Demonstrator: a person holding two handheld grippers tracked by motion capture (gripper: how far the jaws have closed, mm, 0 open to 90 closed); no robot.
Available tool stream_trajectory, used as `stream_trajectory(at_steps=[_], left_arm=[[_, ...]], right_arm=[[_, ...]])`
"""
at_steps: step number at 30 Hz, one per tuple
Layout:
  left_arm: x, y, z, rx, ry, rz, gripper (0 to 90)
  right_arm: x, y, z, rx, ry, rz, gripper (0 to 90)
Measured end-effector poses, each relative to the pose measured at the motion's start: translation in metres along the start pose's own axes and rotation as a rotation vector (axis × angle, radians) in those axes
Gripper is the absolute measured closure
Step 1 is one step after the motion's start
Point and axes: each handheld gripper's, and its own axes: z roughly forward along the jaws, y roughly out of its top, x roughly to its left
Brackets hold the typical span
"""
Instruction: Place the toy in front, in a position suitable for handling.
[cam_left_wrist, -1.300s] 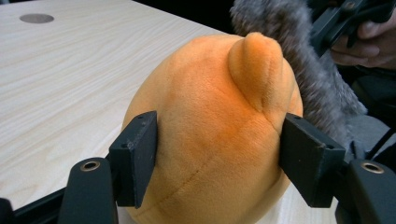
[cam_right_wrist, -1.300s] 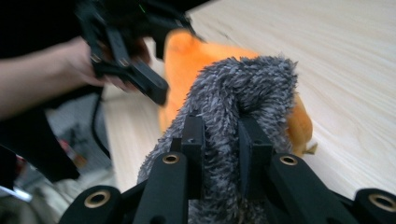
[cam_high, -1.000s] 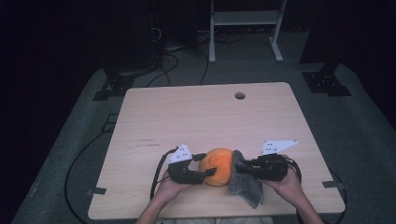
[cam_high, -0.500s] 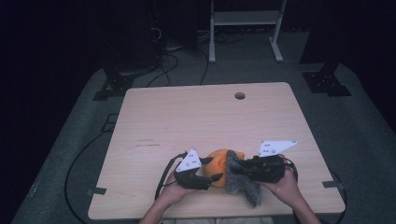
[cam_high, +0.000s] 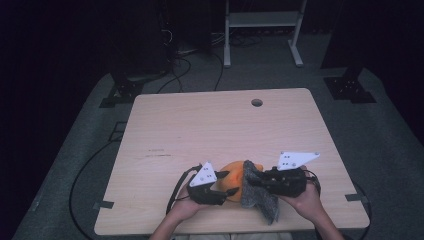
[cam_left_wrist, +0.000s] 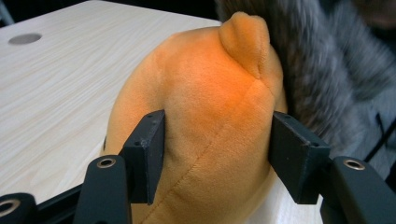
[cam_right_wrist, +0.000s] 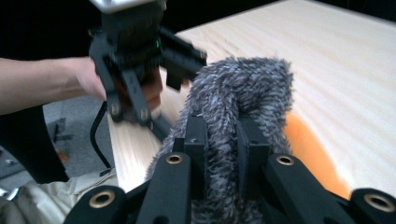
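An orange plush toy (cam_high: 233, 175) lies near the table's front edge, with a grey furry cloth (cam_high: 261, 199) draped against its right side. My left gripper (cam_high: 226, 185) comes in from the left. Its jaws have just been closing, and the pads (cam_left_wrist: 148, 154) now press into the plush toy (cam_left_wrist: 210, 102) on both sides. My right gripper (cam_high: 253, 183) is shut on the grey furry cloth (cam_right_wrist: 243, 93), which bunches up between its jaws. In the right gripper view, the left gripper (cam_right_wrist: 135, 51) shows beyond the cloth and a strip of orange plush (cam_right_wrist: 306, 144) shows beside it.
The light wooden table (cam_high: 210, 125) has a round hole (cam_high: 257, 102) near its far edge. Both hands work close to the front edge. A cable (cam_high: 175, 192) trails from the left gripper. On the floor behind stand a white frame (cam_high: 262, 30) and black stands.
The left gripper has moved right and closed onto the orange plush. The grey cloth has come up over the plush's right side. The right gripper has hardly moved.
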Motion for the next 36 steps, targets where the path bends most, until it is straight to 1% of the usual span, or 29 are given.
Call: stream_trajectory(at_steps=[1, 2, 3, 4, 5, 6, 7, 8, 9, 11, 13, 14, 15, 17, 18, 19, 21, 23, 24, 25, 26, 27, 28, 29, 31, 32, 34, 36], left_arm=[[-0.002, 0.001, 0.0, 0.007, 0.002, 0.018, 39.7], [-0.004, 0.002, 0.0, 0.009, 0.0, 0.023, 38.5], [-0.004, 0.004, -0.001, 0.015, -0.005, 0.032, 35.7], [-0.004, 0.006, -0.002, 0.021, -0.008, 0.038, 31.4], [-0.004, 0.007, -0.003, 0.011, -0.014, 0.029, 27.4], [-0.003, 0.009, -0.003, 0.002, -0.01, 0.015, 25.8], [-0.004, 0.009, -0.002, 0.005, -0.013, 0.015, 25.6], [-0.006, 0.008, 0.0, 0.01, -0.012, 0.033, 28.1], [-0.008, 0.006, 0.002, 0.005, -0.01, 0.055, 33.2], [-0.012, 0.005, 0.003, 0.013, -0.027, 0.093, 38.5], [-0.017, 0.006, 0.004, 0.025, -0.037, 0.143, 40.7], [-0.019, 0.006, 0.003, 0.037, -0.042, 0.167, 40.9], [-0.02, 0.006, 0.003, 0.044, -0.044, 0.18, 41.0], [-0.019, 0.005, 0.001, 0.049, -0.048, 0.178, 40.8], [-0.018, 0.004, 0.001, 0.043, -0.051, 0.167, 40.3], [-0.017, 0.004, 0.0, 0.032, -0.052, 0.155, 40.0], [-0.016, 0.005, 0.0, 0.026, -0.042, 0.137, 37.8], [-0.017, 0.005, 0.003, 0.026, -0.04, 0.137, 33.6], [-0.017, 0.006, 0.005, 0.034, -0.039, 0.133, 29.6], [-0.019, 0.006, 0.008, 0.035, -0.035, 0.127, 24.7], [-0.02, 0.006, 0.01, 0.041, -0.027, 0.133, 22.0], [-0.02, 0.005, 0.011, 0.047, -0.023, 0.143, 22.0], [-0.019, 0.005, 0.01, 0.047, -0.023, 0.149, 24.8], [-0.018, 0.004, 0.007, 0.042, -0.021, 0.154, 30.4], [-0.015, 0.003, 0.005, 0.03, -0.024, 0.137, 35.9], [-0.014, 0.002, 0.004, 0.028, -0.025, 0.133, 36.8], [-0.013, 0.002, 0.003, 0.026, -0.026, 0.128, 37.3], [-0.012, 0.001, 0.003, 0.021, -0.031, 0.123, 37.4]], right_arm=[[0.002, 0.003, 0.001, 0.006, -0.009, -0.015, 76.5], [0.003, 0.004, 0.002, 0.024, -0.017, -0.02, 76.5], [0.002, 0.002, 0.004, 0.037, -0.02, -0.016, 76.6], [0.001, -0.001, 0.005, 0.049, -0.013, -0.009, 76.7], [0.0, -0.003, 0.006, 0.064, -0.001, -0.006, 76.9], [0.0, -0.005, 0.006, 0.072, 0.011, -0.007, 76.9], [0.001, -0.005, 0.005, 0.087, 0.03, -0.007, 76.9], [0.003, -0.004, 0.005, 0.099, 0.031, -0.017, 76.9], [0.006, -0.001, 0.004, 0.104, 0.028, -0.032, 76.8], [0.013, 0.005, 0.002, 0.095, 0.029, -0.058, 76.8], [0.016, 0.009, 0.0, 0.065, 0.024, -0.069, 76.9], [0.016, 0.01, 0.001, 0.071, 0.025, -0.073, 76.9], [0.015, 0.009, 0.003, 0.092, 0.021, -0.075, 77.0], [0.013, 0.004, 0.006, 0.133, 0.013, -0.084, 77.0], [0.01, 0.002, 0.006, 0.145, 0.02, -0.075, 77.0], [0.007, 0.0, 0.004, 0.148, 0.027, -0.063, 77.0], [0.0, -0.002, -0.003, 0.151, 0.013, -0.043, 77.0], [-0.006, -0.004, -0.008, 0.143, -0.001, -0.019, 77.0], [-0.007, -0.005, -0.008, 0.13, 0.014, -0.003, 77.2], [-0.006, -0.006, -0.006, 0.118, 0.039, 0.011, 77.3], [-0.004, -0.006, -0.003, 0.115, 0.062, 0.008, 77.2], [-0.002, -0.005, 0.0, 0.123, 0.072, 0.001, 77.2], [-0.001, -0.005, 0.001, 0.126, 0.075, -0.005, 77.2], [-0.002, -0.004, 0.001, 0.126, 0.075, 0.001, 77.2], [-0.008, -0.006, -0.003, 0.12, 0.068, 0.021, 77.2], [-0.012, -0.008, -0.005, 0.12, 0.054, 0.028, 77.2], [-0.02, -0.014, -0.009, 0.141, 0.007, 0.045, 77.2], [-0.029, -0.021, -0.013, 0.137, -0.014, 0.085, 77.3]])
